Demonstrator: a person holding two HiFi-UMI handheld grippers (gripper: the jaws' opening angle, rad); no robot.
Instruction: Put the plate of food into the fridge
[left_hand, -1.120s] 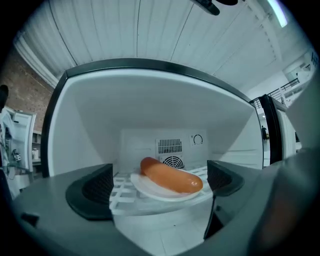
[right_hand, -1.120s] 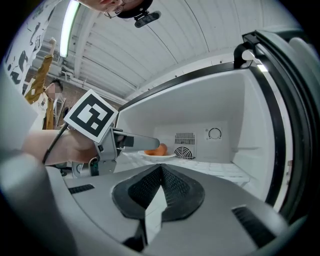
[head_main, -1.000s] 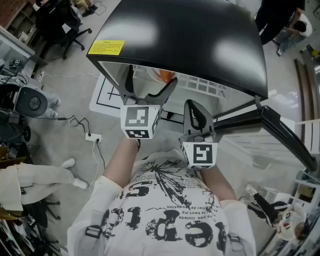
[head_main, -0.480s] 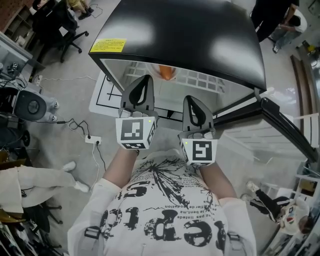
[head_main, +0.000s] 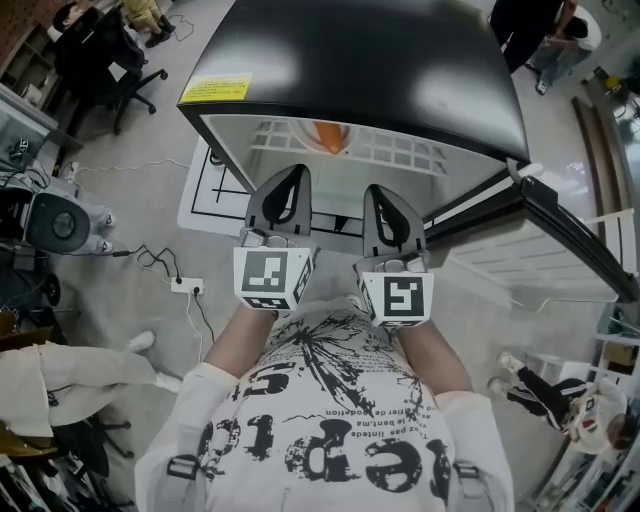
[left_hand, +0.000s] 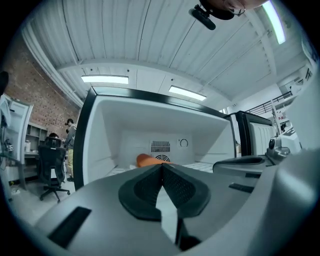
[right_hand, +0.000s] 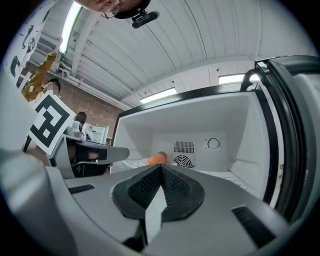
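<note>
- We hold both tongs level, side by side, pointing at 12 o'clock into the open fridge (head_main: 360, 60), whose black top fills the upper part of the head view.
- The left gripper (head_main: 296, 172) is closed: in its own view the two dark ribbed pads meet along one line with nothing between them.
- The right gripper (head_main: 376, 192) is closed too, pads pressed together and empty, just beside the left one at its 3 o'clock.
- Each gripper carries its marker cube (head_main: 272, 280) close to our shirt (head_main: 330, 420), which is white with black print.
- The orange food (head_main: 328, 135) is already inside the fridge, on the white wire shelf (head_main: 400, 158), at about 12 o'clock from the left gripper and well apart from both tips.
- We cannot make out the plate under it clearly; from the gripper views only the orange top shows above the closed jaws.
- In the right gripper view the food sits just at 9 o'clock of the round fan vent (right_hand: 184, 161) on the back wall, with a dial (right_hand: 213, 143) further towards 2 o'clock.
- The fridge door (head_main: 565, 240) stands open, swung out at 3 o'clock of the right gripper.
- A yellow label (head_main: 213, 93) is stuck on the fridge top at 10 o'clock.
- On the floor at 9 o'clock of the left gripper lies a power strip (head_main: 185, 285) with its cable.
</note>
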